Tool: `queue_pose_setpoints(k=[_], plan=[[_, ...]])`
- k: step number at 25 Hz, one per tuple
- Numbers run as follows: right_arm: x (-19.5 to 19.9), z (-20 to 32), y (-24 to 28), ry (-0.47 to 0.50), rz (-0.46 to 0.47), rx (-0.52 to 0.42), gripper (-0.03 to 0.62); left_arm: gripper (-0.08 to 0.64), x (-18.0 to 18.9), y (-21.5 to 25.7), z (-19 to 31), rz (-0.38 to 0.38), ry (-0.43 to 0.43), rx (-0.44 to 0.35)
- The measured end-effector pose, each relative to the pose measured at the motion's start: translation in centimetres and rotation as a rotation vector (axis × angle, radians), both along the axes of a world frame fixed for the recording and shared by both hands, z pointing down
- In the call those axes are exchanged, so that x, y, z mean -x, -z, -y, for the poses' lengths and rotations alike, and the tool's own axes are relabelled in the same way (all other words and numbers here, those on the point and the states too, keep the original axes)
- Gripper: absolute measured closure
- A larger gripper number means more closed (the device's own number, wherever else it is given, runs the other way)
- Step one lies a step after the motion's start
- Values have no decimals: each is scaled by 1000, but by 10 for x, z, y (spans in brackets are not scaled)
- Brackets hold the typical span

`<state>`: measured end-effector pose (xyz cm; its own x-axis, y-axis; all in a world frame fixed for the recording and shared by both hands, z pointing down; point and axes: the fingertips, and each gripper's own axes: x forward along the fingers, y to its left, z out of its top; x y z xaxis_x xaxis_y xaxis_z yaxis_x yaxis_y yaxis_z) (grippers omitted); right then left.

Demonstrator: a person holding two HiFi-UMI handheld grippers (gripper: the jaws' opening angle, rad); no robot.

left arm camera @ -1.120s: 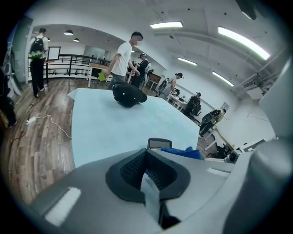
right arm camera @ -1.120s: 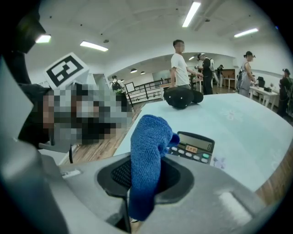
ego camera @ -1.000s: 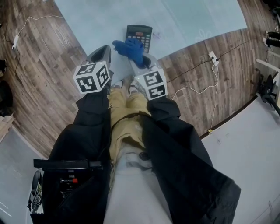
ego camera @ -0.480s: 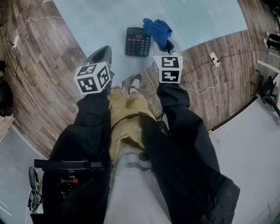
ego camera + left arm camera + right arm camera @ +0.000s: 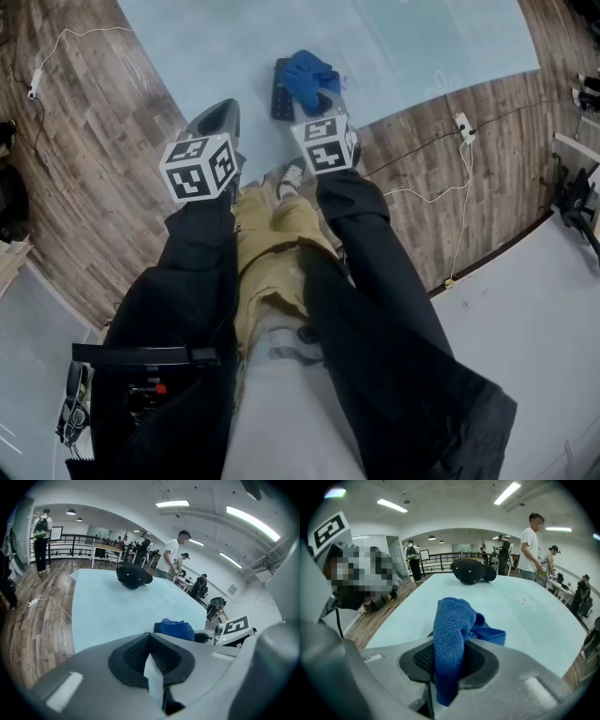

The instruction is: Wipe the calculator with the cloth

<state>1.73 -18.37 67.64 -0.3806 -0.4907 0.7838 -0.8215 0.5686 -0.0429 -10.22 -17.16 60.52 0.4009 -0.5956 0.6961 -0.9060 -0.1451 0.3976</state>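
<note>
A black calculator point(image 5: 278, 91) lies on the pale blue table point(image 5: 216, 47); only its left edge shows, the rest sits under the blue cloth point(image 5: 310, 74). My right gripper point(image 5: 321, 97) is shut on the cloth, which bunches out of its jaws point(image 5: 452, 634) and rests on the calculator. In the left gripper view the cloth point(image 5: 175, 629) shows just past the jaw tips, to the right. My left gripper point(image 5: 219, 114) hovers at the table's near edge, left of the calculator, jaws shut point(image 5: 150, 639) with only a thin white strip between them.
A black cap-like object point(image 5: 134, 575) sits far back on the table. A white power strip with cables point(image 5: 458, 126) lies on the wooden floor at right. The person's shoe point(image 5: 292, 174) shows below the table edge. Several people stand in the background.
The right gripper with the cloth swept from the calculator's lower left out to its right side, and has now come back left onto the calculator. The left gripper has stayed put.
</note>
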Motion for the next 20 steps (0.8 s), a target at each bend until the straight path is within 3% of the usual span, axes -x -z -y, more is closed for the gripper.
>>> queue_pose_setpoints(k=[12, 20], plan=[[44, -43, -3, 128, 106, 74, 499, 560, -5, 4, 2, -2, -10, -8], [47, -56, 40, 65, 247, 44, 499, 560, -8, 29, 2, -10, -14, -66]])
